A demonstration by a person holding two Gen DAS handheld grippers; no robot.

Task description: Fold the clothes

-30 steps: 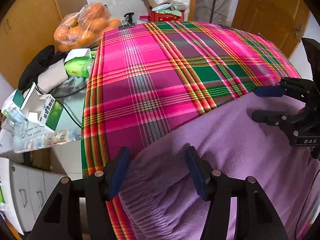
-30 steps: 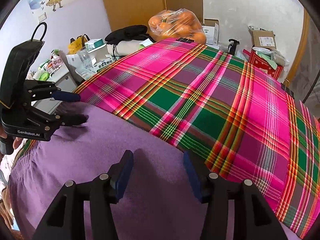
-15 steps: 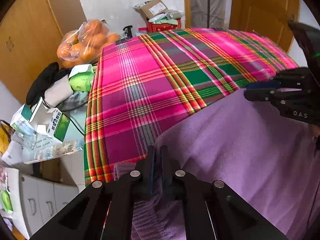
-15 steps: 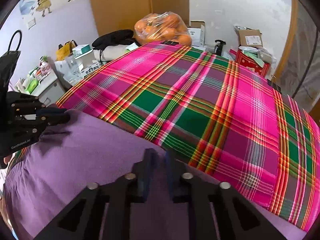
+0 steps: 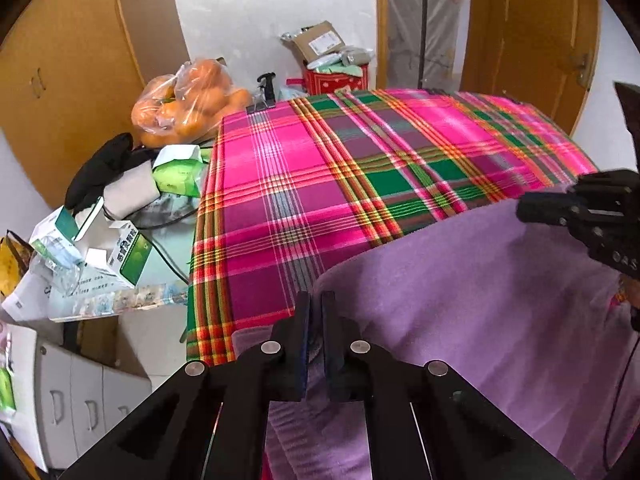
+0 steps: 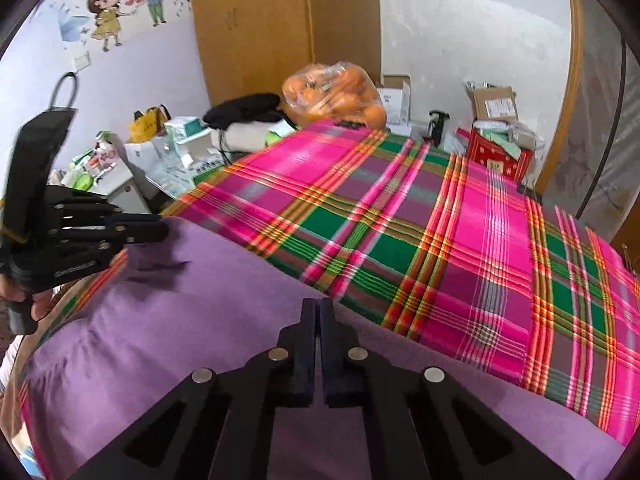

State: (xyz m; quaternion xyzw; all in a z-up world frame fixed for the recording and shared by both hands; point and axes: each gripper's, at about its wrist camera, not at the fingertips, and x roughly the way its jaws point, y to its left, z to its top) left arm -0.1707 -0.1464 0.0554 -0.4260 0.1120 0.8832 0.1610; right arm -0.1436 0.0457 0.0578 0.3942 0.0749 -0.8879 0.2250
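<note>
Left wrist: right gripper [image 5: 524,212] lettered "DAS".

Lived-in home bedroom: plaid bedsheet [image 6: 400,232], wooden wardrobe [image 6: 256,28] far left, cartoon wall stickers [image 6: 124,4], bagged oranges [image 6: 336,92], cluttered bedside cabinet [image 5: 72,396].

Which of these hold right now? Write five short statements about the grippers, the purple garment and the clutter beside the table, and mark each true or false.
1. The left gripper is shut on the purple garment. True.
2. The right gripper is wide open. False: its fingers are closed on the garment's edge.
3. The garment lies on a plaid cloth. True.
4. The bag of oranges sits on the garment. False: it sits beyond the cloth's far corner, apart from the garment.
5. The garment covers the whole cloth. False: most of the far plaid is bare.
</note>
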